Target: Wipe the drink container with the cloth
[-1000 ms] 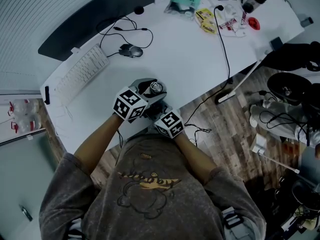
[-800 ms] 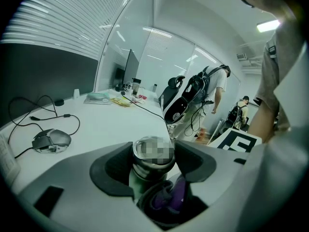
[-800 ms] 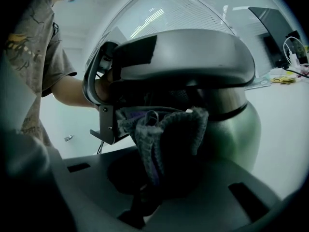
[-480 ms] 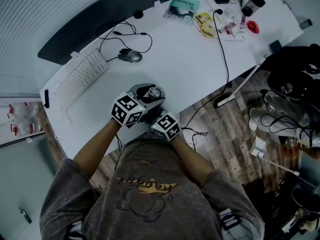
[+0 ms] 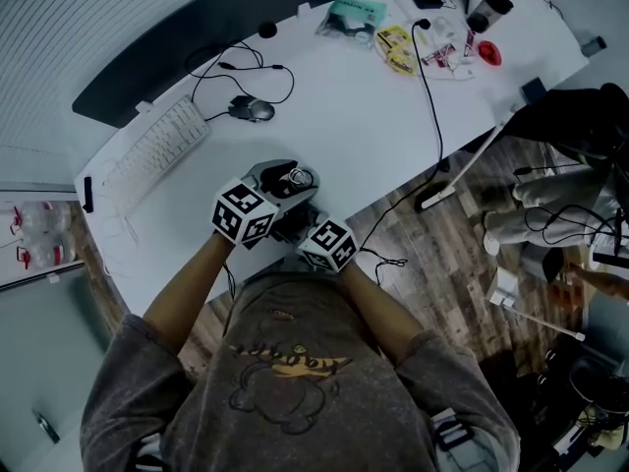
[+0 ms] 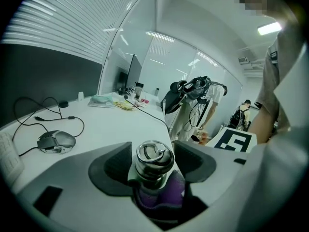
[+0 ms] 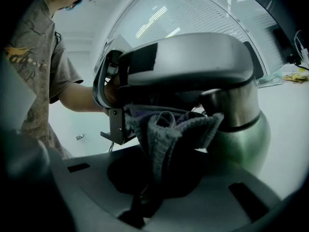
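- Two grippers meet at the near edge of the worktop (image 5: 373,116); the right gripper (image 7: 157,178) has its fingers clenched on a bunched cloth (image 7: 166,134).
- Just beyond those fingers, the cloth presses against the side of the steel bottle (image 7: 239,129).
- The left gripper (image 6: 154,164) has its fingers (image 6: 113,166) clamped on the bottle's neck, with the cap up between them.
- Well beyond the fingers lie a mouse (image 6: 57,140) and a keyboard (image 5: 157,144).

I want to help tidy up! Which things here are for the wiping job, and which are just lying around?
For the job:
drink container, held by the left gripper
cloth, held by the right gripper

Just lying about:
mouse
keyboard
yellow packets
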Available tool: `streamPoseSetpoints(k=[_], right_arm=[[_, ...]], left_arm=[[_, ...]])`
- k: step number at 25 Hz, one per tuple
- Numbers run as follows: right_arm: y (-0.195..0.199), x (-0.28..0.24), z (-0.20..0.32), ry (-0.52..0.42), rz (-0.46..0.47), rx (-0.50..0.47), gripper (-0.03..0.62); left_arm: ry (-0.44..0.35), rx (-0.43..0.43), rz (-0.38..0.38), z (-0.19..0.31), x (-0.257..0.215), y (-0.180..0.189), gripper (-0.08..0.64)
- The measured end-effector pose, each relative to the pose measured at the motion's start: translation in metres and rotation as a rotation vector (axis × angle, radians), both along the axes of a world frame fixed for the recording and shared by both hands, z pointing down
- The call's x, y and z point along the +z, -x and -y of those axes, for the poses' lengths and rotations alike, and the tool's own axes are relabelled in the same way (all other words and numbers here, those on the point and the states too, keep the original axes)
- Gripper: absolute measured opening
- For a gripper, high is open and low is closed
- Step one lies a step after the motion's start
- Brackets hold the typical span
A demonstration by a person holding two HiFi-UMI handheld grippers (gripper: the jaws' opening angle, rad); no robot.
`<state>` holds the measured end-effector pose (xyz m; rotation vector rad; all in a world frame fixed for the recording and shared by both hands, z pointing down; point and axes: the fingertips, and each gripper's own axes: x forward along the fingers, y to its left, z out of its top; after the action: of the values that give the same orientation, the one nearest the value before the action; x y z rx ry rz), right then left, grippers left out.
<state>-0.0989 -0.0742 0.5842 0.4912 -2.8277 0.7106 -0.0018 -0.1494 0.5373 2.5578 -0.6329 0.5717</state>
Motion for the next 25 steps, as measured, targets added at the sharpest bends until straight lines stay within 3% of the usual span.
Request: streamPoseSetpoints(k=[8, 13, 19, 25], right_arm=[[-0.012, -0.046, -0.007, -0.056, -0.002, -0.039, 0.051], [-0.033, -0.084, -0.002, -0.122, -0.039, -0.014, 0.051], [-0.073, -0.118, 0.014, -0.179, -0.074, 0.101, 0.051], [-0.13, -0.147, 0.038, -0.222, -0.103, 0.295, 0.052]], left_arm=[[-0.124, -0.144, -0.069, 0.013, -0.065, 0.028, 0.273], [-0.212, -0.224, -0.12, 0.019, -0.114, 0.044, 0.273], [-0.279, -0.285, -0.189, 0.007, -0.149, 0.059, 0.273], [-0.261, -0.334, -0.233, -0.002, -0.153, 0.066, 0.273]])
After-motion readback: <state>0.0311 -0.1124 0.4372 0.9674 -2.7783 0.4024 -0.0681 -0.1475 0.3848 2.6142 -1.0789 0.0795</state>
